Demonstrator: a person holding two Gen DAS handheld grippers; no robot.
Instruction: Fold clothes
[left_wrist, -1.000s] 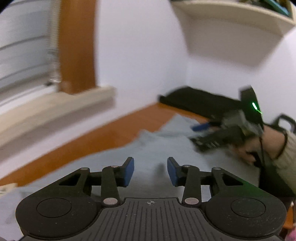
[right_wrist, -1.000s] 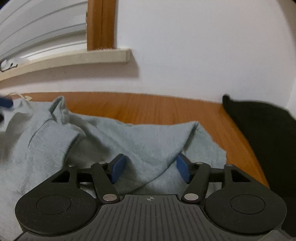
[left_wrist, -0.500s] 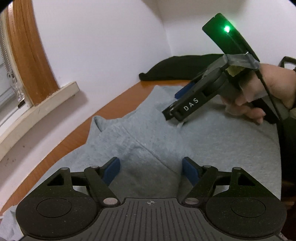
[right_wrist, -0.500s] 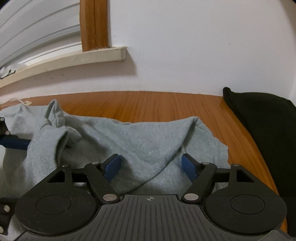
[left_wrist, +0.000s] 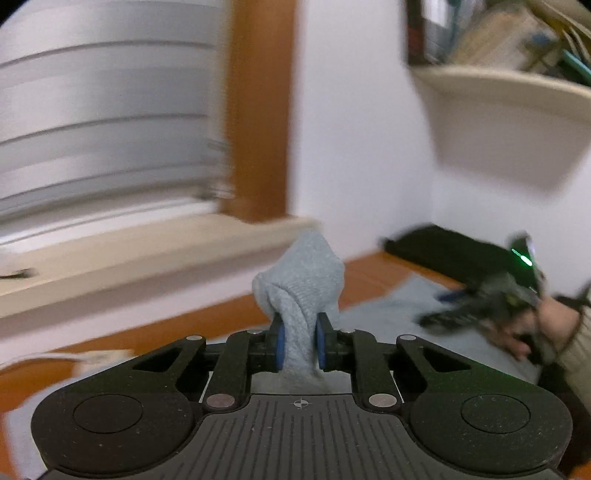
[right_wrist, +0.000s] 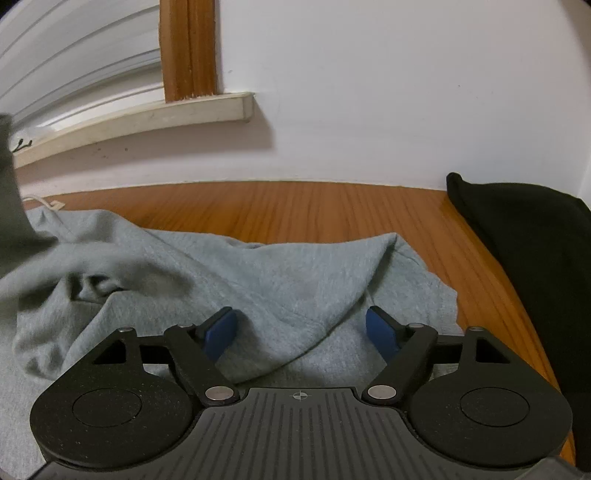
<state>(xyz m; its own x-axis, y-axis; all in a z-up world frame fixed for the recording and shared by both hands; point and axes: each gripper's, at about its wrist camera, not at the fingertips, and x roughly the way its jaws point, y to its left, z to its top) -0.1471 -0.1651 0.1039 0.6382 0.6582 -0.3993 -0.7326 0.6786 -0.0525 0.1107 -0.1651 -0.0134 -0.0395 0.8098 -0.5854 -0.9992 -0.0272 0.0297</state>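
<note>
Left wrist view: the left gripper (left_wrist: 298, 341) has just been closing and is now clamped on a bunched end of the grey garment (left_wrist: 301, 284), with cloth squeezed between its blue pads (left_wrist: 280, 341). That end is raised above the surface (left_wrist: 207, 325); the rest is spread flat toward the right gripper (left_wrist: 476, 310), held in a hand (left_wrist: 543, 325). Only a narrow bunch is pinched, so it could slide out if pulled hard. The picture is smeared, and a fast swing could drag the whole garment rather than fold it.

Right wrist view: the right gripper (right_wrist: 300, 332) has just been opening wider and nothing is gripped; it hangs over a ridge in the garment (right_wrist: 295, 280). With this side unpinned, the cloth could be hauled left across the surface (right_wrist: 314, 210), and the fold would land crooked. A black cloth (right_wrist: 528, 251) lies just beside the garment and could be snagged.
</note>
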